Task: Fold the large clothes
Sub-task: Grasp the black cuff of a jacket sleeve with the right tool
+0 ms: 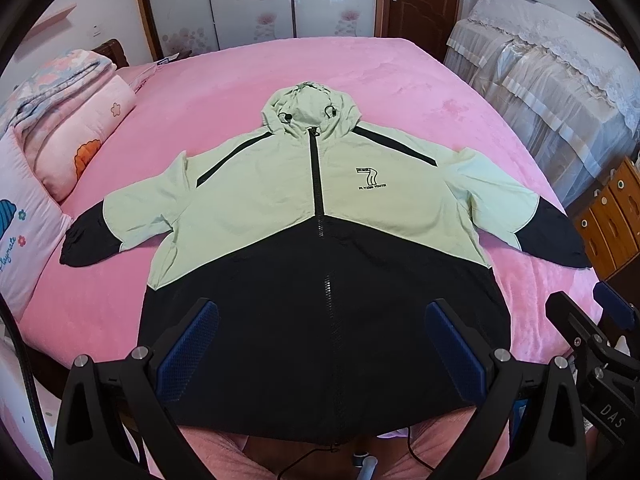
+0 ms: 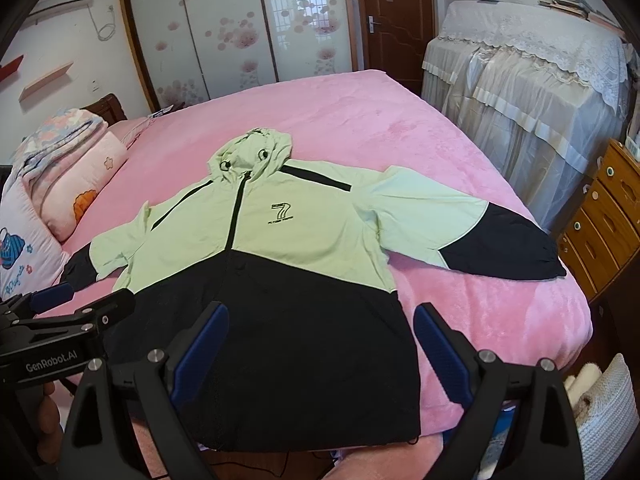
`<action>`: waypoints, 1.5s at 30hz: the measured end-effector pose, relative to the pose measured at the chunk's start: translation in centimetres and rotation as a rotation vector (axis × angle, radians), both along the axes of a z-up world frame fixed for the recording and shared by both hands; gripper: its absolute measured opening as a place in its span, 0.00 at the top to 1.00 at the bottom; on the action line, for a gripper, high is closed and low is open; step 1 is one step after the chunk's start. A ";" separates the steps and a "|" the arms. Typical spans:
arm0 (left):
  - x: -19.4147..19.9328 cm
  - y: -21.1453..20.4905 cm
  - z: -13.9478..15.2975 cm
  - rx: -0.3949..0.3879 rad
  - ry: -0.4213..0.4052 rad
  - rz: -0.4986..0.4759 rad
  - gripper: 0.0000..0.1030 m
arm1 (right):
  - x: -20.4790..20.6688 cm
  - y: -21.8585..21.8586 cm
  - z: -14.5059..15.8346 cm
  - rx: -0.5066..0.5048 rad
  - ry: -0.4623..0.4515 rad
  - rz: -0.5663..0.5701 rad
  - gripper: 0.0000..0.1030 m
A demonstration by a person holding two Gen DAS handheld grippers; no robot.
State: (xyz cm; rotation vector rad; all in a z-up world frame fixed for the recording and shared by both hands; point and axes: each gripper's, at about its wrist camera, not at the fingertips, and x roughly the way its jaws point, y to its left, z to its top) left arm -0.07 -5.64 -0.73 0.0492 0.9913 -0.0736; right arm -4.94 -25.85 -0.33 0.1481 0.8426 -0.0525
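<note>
**A:** So where's each cam sitting?

**B:** Both look forward from the foot of the pink bed (image 1: 400, 92), above the hem of the hooded jacket (image 1: 320, 184), facing the wardrobe doors (image 1: 248, 0). The left wrist view is pretty much centred on the zipper, close to the hem.

**A:** And the right one?

**B:** It's off to the right, angled a bit left, so the jacket (image 2: 280, 240) sits left of centre. Both share the jacket, the bed, the pillows (image 2: 60, 184) and the door. Each one catches the other gripper at its edge.
</note>
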 end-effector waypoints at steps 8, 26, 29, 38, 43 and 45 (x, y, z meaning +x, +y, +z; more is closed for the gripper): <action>2.4 -2.9 0.2 0.016 -0.006 -0.045 0.00 | 1.6 -2.9 -0.2 0.003 -0.013 -0.059 0.08; 12.8 -15.2 2.7 -0.057 -0.202 -0.235 0.00 | 8.2 -17.3 -1.0 -0.043 -0.056 -0.403 0.10; 14.8 -17.2 1.3 -0.064 -0.246 -0.232 0.00 | 8.9 -22.1 -3.6 0.018 -0.008 -0.515 0.22; 19.1 -24.0 -5.8 -0.020 -0.230 -0.306 0.00 | 7.7 -30.6 -12.7 0.155 0.149 -0.789 0.30; 20.7 -27.4 -9.8 -0.048 -0.104 -0.358 0.00 | 6.1 -32.4 -16.6 0.220 0.209 -0.864 0.30; 21.0 -28.7 -11.4 -0.032 -0.062 -0.375 0.00 | 5.6 -33.2 -17.7 0.270 0.208 -0.893 0.30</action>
